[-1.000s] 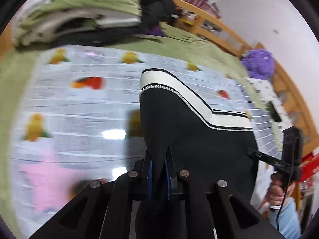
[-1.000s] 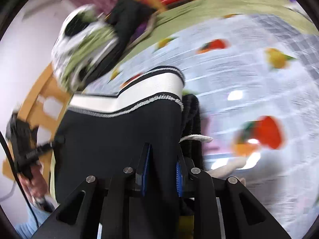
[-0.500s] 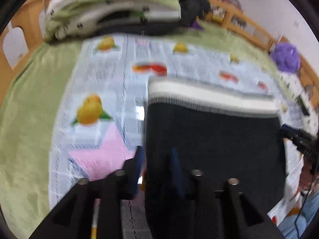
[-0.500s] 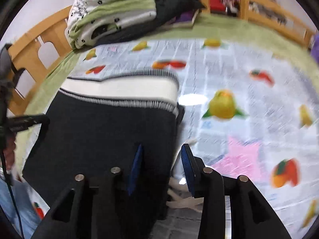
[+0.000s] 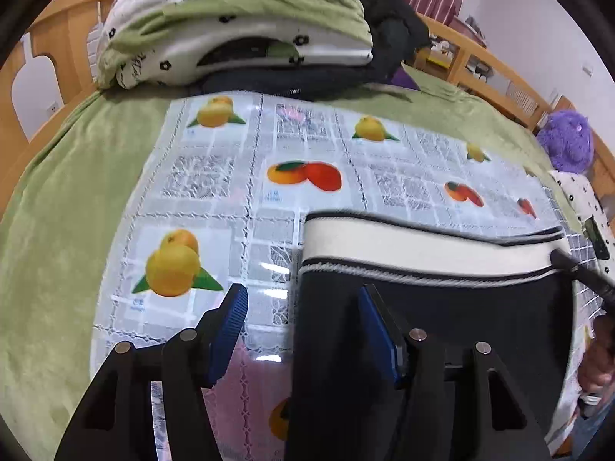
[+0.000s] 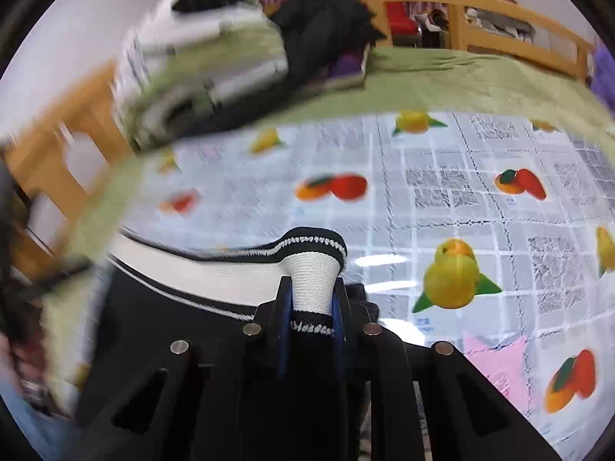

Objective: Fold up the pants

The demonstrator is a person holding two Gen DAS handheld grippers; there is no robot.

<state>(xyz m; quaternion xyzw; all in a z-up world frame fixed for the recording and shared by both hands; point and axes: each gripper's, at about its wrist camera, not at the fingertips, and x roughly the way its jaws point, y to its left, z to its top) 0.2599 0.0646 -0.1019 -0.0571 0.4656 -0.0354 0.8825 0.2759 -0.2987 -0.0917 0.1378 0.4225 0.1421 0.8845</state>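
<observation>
Pants: black, with a broad white waistband edged in black-and-white trim. They lie flat on the fruit-print cloth, waistband toward the far side; in the left wrist view they fill the lower right of the cloth.

Left gripper: jaws apart and opening. The left edge of the pants lies between the blue pads, which do not press on it; one finger stands over bare cloth, the other over black fabric.

Right gripper: jaws closing, pressed on the right end of the waistband, which bunches up white between the fingers and rises above them. The rest of the waistband runs away to the left, blurred.

Fruit-print cloth: glossy, lace-patterned squares with oranges, lemons and a pink patch, spread over a green blanket.

Folded bedding: white and green with small black flowers, stacked at the far edge of the blanket, just beyond the cloth. Dark clothing is piled beside and beneath it.

Wooden bed rail: along the far and side edges.

Purple plush thing: far right corner, well apart from the pants.

Person's hand: right edge of the left wrist view, gripping a black handle.
</observation>
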